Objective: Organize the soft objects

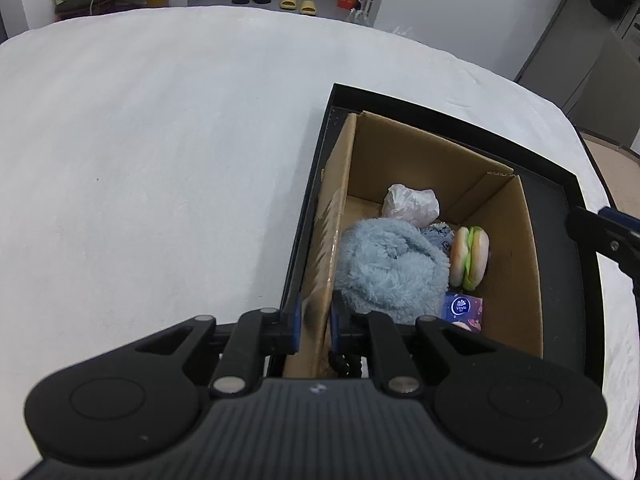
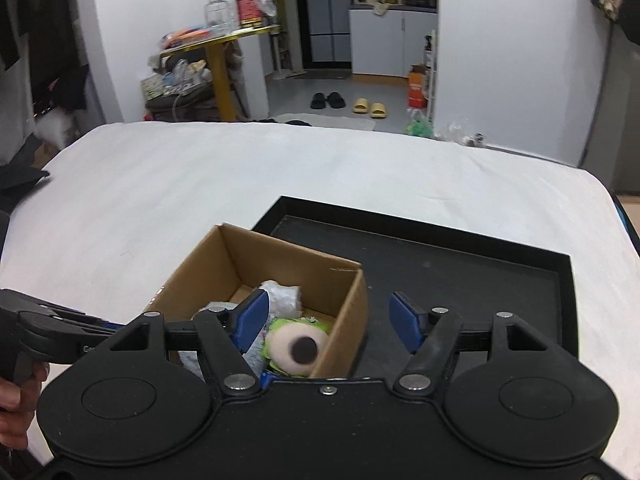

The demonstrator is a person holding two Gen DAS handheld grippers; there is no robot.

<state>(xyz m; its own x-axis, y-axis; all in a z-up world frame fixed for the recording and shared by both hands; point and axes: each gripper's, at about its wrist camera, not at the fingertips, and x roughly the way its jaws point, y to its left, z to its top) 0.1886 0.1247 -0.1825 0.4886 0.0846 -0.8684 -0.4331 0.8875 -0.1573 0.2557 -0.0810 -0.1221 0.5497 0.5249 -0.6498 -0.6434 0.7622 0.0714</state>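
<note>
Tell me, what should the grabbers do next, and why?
Probably lift the cardboard box a little with the left gripper, whose fingers are shut on its wall. The fluffy blue toy, burger toy and tissue pack lie inside, and the right gripper is open, holding nothing.

A cardboard box (image 1: pixel 436 184) stands in the left part of a tray (image 1: pixel 560 216), which lies on the bed (image 1: pixel 160 160) toward its right side. In the box, a plush toy (image 1: pixel 390 268) lies at the left, a toy burger (image 1: pixel 470 258) just to its right, a crumpled bag (image 1: pixel 412 204) behind them, and a tissue pack (image 1: pixel 464 308) nearest. On the floor beyond the bed's far edge sit two pairs of slippers (image 2: pixel 348 104).
</note>
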